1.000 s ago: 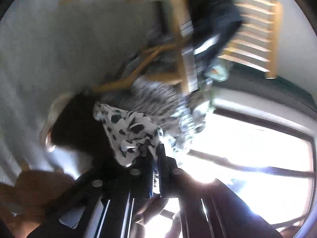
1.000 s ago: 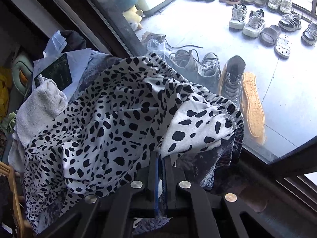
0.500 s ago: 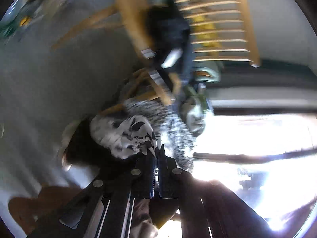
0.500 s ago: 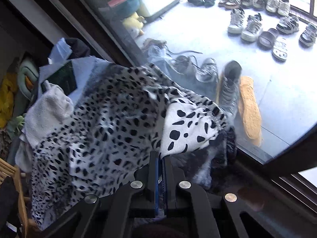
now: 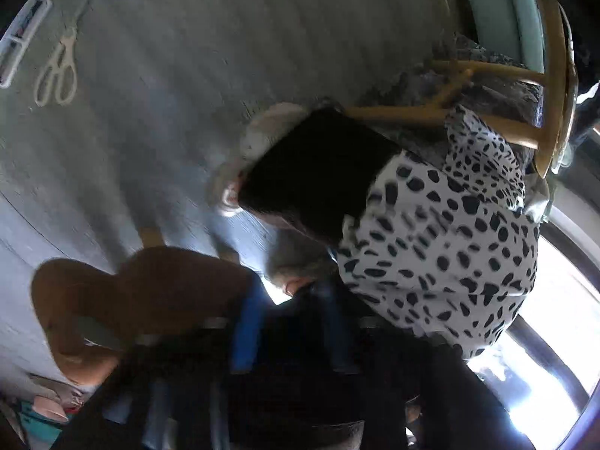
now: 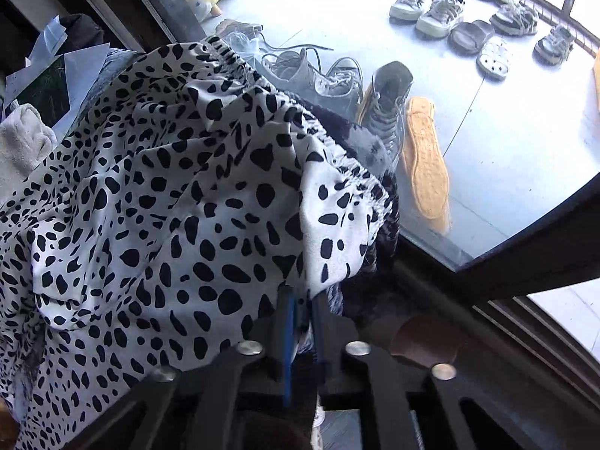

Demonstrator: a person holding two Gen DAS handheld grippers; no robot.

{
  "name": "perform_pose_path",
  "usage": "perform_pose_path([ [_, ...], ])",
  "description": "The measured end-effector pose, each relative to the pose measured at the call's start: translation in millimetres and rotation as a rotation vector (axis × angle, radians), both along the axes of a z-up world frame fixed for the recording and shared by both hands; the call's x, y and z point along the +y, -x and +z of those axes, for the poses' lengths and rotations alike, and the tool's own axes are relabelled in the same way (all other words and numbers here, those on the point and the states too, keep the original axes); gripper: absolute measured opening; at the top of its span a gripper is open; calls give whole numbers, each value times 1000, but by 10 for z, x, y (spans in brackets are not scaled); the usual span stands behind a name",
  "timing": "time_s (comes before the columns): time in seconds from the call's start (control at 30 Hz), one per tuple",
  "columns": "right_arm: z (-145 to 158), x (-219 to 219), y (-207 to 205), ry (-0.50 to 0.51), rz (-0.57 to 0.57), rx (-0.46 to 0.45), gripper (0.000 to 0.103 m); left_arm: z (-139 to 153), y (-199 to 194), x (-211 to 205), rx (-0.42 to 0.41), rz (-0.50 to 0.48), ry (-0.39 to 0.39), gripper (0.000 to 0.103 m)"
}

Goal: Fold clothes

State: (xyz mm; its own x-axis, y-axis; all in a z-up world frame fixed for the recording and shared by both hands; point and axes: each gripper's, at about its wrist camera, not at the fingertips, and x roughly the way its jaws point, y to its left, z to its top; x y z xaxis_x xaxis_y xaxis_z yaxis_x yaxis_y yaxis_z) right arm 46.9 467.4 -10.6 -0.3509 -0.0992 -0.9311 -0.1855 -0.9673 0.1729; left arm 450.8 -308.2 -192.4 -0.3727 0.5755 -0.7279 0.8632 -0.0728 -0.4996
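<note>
A white garment with black spots (image 6: 180,195) lies bunched on a pile of clothes, its elastic waistband (image 6: 285,97) on top. My right gripper (image 6: 300,300) is shut on the garment's near edge. In the left wrist view the same spotted garment (image 5: 442,240) hangs at the right, next to a black cloth (image 5: 318,165). My left gripper (image 5: 288,292) is blurred, its fingers are apart and nothing is between them. The garment lies just to the right of its right finger.
A wooden chair frame (image 5: 555,86) stands behind the pile. Scissors (image 5: 56,75) lie on the grey surface at far left. A wooden seat (image 5: 123,300) is at lower left. Through a glass door (image 6: 506,150), several shoes (image 6: 431,11) lie on the floor.
My left gripper has opened and let go of the spotted garment, and its view has swung sharply. My right gripper keeps its hold, and the garment has come closer.
</note>
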Motion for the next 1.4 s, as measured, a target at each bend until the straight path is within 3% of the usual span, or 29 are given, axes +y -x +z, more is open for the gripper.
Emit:
perform_pose_path([
  [0.03,40,7,-5,-21,3,4,40,68,14,-50,0,-4,29,69],
  [0.07,92,18,-10,-48,6,12,48,172,42,-108,4,-13,77,70],
  [0.13,223,23,-25,-108,16,35,48,454,153,-236,32,-46,193,70],
  [0.27,575,-192,-85,-139,98,96,48,906,490,-377,188,-135,348,71],
  [0.43,904,-1039,-98,-41,338,155,48,1244,1155,-320,353,-339,574,71],
  [0.53,950,-1731,-68,58,506,147,47,1260,1589,-186,425,-458,686,71],
  [0.67,931,-2572,-72,75,691,138,47,1260,1916,-102,497,-539,710,71],
  [0.83,926,-2983,37,35,762,143,47,1591,2073,-59,633,-602,655,71],
  [0.97,837,-2933,255,34,718,132,47,1915,2320,242,684,-730,729,71],
  [1.1,815,-2649,537,-9,623,150,47,2172,2699,698,708,-934,913,72],
  [1.17,823,-2511,679,-65,596,162,47,2211,2964,950,702,-1049,980,72],
  [1.27,785,-2385,920,-190,624,159,47,2174,3435,1311,661,-1205,1017,72],
  [1.33,745,-2325,1090,-251,680,145,47,2066,3822,1497,592,-1285,987,72],
  [1.4,696,-2293,1244,-269,779,133,47,1934,4185,1594,498,-1337,902,72],
])
